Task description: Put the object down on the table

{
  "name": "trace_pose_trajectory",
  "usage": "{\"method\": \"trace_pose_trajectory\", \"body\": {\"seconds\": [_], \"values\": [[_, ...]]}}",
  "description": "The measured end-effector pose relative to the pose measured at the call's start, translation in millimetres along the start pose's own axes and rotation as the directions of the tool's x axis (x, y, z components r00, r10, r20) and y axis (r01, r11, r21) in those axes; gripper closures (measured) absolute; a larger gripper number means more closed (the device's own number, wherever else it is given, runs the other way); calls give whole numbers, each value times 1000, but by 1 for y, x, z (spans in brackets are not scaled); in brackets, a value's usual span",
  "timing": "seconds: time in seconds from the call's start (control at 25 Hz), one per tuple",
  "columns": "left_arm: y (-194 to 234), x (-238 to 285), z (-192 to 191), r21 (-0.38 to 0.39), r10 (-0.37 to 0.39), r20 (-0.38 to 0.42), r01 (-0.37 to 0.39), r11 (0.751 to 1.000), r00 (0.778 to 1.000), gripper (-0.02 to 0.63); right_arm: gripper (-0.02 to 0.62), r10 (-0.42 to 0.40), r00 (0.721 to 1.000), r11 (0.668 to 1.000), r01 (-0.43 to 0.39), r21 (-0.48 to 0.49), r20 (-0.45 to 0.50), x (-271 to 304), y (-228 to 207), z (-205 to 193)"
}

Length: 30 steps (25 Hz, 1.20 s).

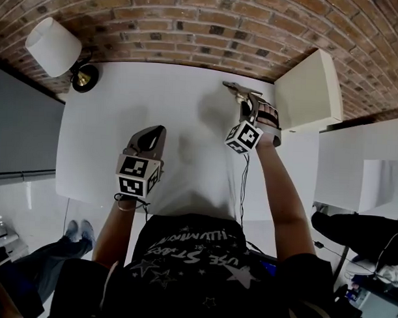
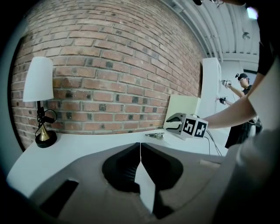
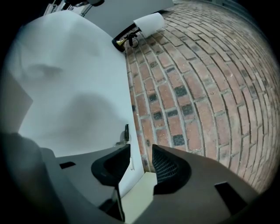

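A small silver metal tool (image 1: 235, 89) lies flat on the white table (image 1: 122, 120), close to the back edge by the brick wall. My right gripper (image 1: 248, 104) stands just behind the tool, open, with nothing between its fingers. In the right gripper view the tool (image 3: 126, 133) shows as a thin dark piece just ahead of the right gripper (image 3: 141, 149), whose jaws stand apart. My left gripper (image 1: 155, 135) rests over the table's middle, shut and empty. The left gripper view shows the left gripper (image 2: 140, 145) with its jaws touching, and the tool (image 2: 154, 135) beside the right gripper (image 2: 174, 125).
A lamp with a white shade (image 1: 53, 46) and a brass base (image 1: 84, 78) stands at the table's back left corner. A cream box (image 1: 309, 90) sits at the back right, close to my right gripper. A cable (image 1: 244, 183) runs along the table toward me.
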<state>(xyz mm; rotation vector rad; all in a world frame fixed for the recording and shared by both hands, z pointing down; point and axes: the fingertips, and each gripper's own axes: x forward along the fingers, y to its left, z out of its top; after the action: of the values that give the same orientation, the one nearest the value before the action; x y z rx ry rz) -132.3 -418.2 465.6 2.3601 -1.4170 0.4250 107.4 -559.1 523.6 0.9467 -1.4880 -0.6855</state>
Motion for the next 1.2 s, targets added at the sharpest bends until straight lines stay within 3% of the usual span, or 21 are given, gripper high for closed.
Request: {"method": "trace_pose_trajectory", "body": {"seconds": [0.32, 0.52, 0.8, 1.04, 1.2], "values": [[3, -32, 1, 36, -57, 46, 55, 998, 997, 584, 538, -150, 988, 980, 143, 135, 43, -80, -27, 32], [3, -49, -5, 23, -52, 64, 50, 998, 997, 584, 592, -212, 976, 933, 184, 310, 59, -122, -30, 39], [-29, -71, -9, 37, -28, 77, 25, 999, 997, 584, 594, -220, 961, 854, 106, 510, 168, -173, -29, 39], [-74, -91, -18, 37, 5, 92, -8, 999, 996, 584, 594, -205, 951, 810, 32, 586, 232, -217, -8, 19], [-109, -104, -31, 29, 34, 100, -37, 999, 994, 584, 594, -199, 944, 756, -24, 655, 265, -246, 7, -7]]}}
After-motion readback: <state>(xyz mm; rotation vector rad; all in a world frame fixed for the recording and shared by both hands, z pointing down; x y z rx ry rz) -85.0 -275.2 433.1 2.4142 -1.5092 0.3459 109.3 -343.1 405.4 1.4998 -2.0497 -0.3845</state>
